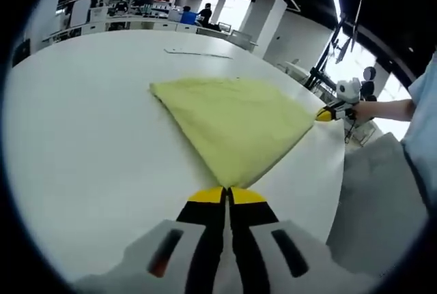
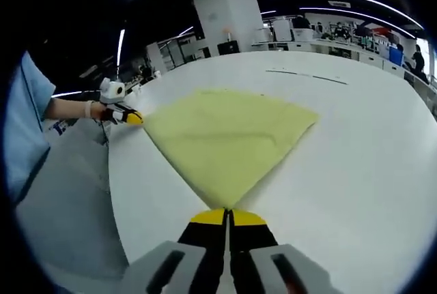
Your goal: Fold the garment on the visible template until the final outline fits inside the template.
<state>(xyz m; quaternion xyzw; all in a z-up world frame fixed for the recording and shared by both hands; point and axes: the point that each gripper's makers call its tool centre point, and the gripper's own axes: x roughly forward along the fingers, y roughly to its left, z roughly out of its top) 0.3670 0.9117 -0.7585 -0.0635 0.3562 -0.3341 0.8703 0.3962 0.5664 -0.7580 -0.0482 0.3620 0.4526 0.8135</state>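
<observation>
Lying on white surface (image 1: pixel 89 157): 1 yellow garment (image 1: pixel 235 120), corners pinched by closed left gripper (image 1: pixel 227 195) and right gripper (image 2: pixel 227 216); no writing legible.

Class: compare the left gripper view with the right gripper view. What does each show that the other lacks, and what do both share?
Left gripper view: the left gripper shut on a garment corner, the right gripper at the far corner.
Right gripper view: the mirror case, plus a white pillar.
Both: the yellow garment on the white table, and a line marked beyond it.
</observation>
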